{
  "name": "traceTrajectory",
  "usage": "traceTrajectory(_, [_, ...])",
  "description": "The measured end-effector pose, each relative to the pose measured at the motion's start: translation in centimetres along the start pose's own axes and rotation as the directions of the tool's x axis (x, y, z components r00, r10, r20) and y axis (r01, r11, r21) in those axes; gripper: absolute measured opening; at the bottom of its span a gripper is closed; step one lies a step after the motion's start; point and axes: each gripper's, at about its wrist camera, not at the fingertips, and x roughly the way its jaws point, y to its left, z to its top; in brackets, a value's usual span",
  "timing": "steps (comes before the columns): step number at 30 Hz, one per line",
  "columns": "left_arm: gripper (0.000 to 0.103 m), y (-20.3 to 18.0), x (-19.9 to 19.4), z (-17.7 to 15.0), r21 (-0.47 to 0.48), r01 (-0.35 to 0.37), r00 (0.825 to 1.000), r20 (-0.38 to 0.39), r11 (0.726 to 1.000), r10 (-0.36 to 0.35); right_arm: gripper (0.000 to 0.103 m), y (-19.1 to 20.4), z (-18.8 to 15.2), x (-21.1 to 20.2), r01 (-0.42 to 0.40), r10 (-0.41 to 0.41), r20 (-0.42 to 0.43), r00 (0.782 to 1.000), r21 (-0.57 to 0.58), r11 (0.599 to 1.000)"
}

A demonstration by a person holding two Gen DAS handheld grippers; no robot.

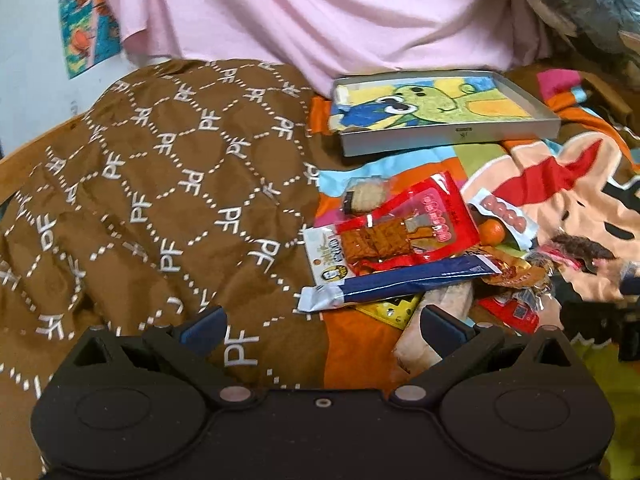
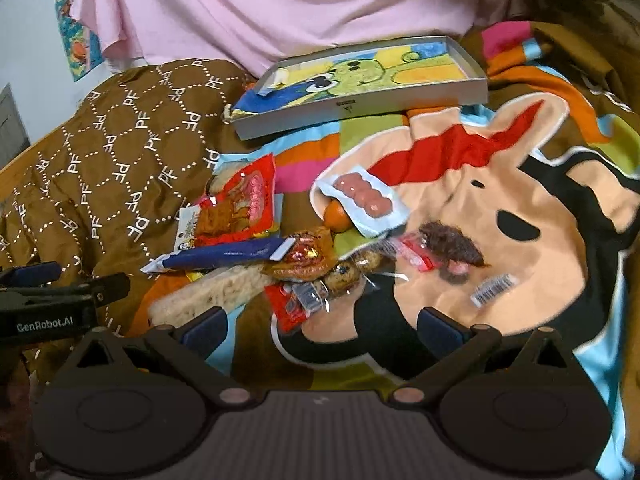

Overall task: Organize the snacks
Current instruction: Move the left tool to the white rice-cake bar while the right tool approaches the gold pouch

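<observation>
Grey box lid (image 2: 360,106) is sitting empty beyond the snack pile (image 2: 280,256) on the bed | you are holding left tool (image 1: 322,326) and right tool (image 2: 320,326) spread, gripping nothing | sorting is not looking started; every packet is waiting.

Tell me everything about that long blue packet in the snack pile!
The long blue packet is a slim, shiny dark-blue foil stick with crimped silvery-white ends. It looks sealed. It lies flat and slanted on top of the heap, beside the red snack bag, its far end touching a brown-gold wrapper. Neither gripper touches it.
</observation>
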Motion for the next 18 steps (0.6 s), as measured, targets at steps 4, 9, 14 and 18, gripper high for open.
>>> traceTrajectory(4, [0.102, -0.4, 0.6, 0.0, 0.051, 0.039, 0.999, -0.005, 0.998, -0.039, 0.103, -0.3, 0.7, 0.7, -0.01, 0.011, 0.013, 1.0, -0.041, 0.999])
traceTrajectory(9, [0.102, -0.9, 1.6, 0.0, 0.086, 0.083, 0.996, -0.024, 0.993, -0.081, 0.103, -0.4, 1.4, 2.1, -0.008, 0.007, -0.005, 1.0, -0.122, 0.992])
traceTrajectory(14, [0.102, -1.6, 2.5, 0.1, 0.126, 0.122, 0.992, -0.044, 0.984, -0.118, 0.103, -0.4, 1.7, 3.4, -0.05, 0.044, -0.038, 0.998, -0.183, 0.982])
traceTrajectory(18, [0.102, -2.2, 3.5, 0.0, 0.179, 0.162, 0.986, -0.077, 0.97, -0.15, 0.103, -0.6, 1.8, 4.1, -0.06, 0.048, -0.057, 0.997, -0.231, 0.971])
